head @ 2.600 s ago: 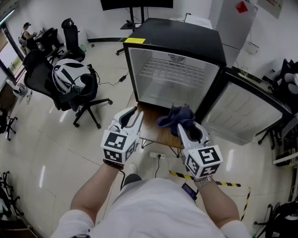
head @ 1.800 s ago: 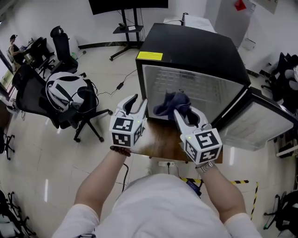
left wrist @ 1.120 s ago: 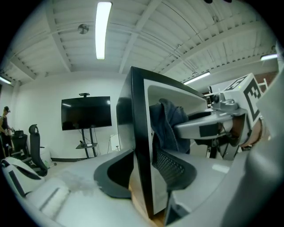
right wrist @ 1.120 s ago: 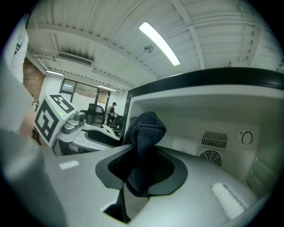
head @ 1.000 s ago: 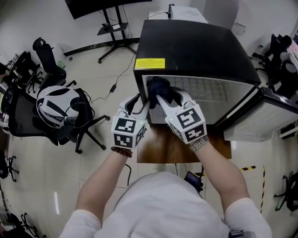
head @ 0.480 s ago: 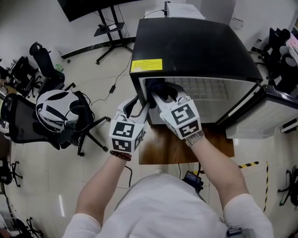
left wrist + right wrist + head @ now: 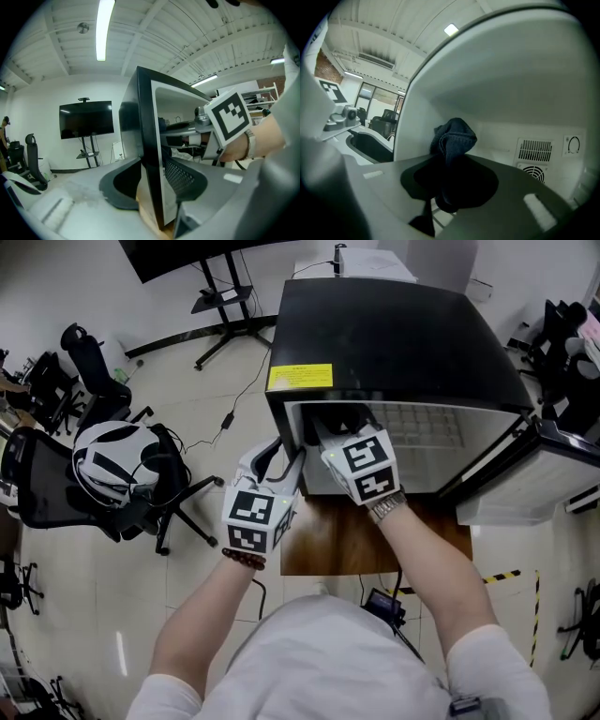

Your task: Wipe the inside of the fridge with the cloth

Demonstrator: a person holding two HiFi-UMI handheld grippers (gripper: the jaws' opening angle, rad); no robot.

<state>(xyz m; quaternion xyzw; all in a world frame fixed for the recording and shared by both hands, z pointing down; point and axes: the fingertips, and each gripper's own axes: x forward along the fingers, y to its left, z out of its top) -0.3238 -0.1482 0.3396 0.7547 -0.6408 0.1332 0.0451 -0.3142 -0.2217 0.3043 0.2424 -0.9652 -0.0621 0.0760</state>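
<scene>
My right gripper (image 7: 330, 424) reaches into the fridge (image 7: 394, 329) at 12 o'clock, its jaws clamped on the dark blue cloth (image 7: 453, 136). The cloth is bunched up near the left inner wall, and the rear vent (image 7: 534, 150) lies at 3 o'clock from it. My left gripper (image 7: 281, 454) sits outside, at 8 o'clock from the right one. Its jaws are apart and grip nothing, with the fridge's left front edge lined up between them, over the wooden desk (image 7: 328, 549).
</scene>
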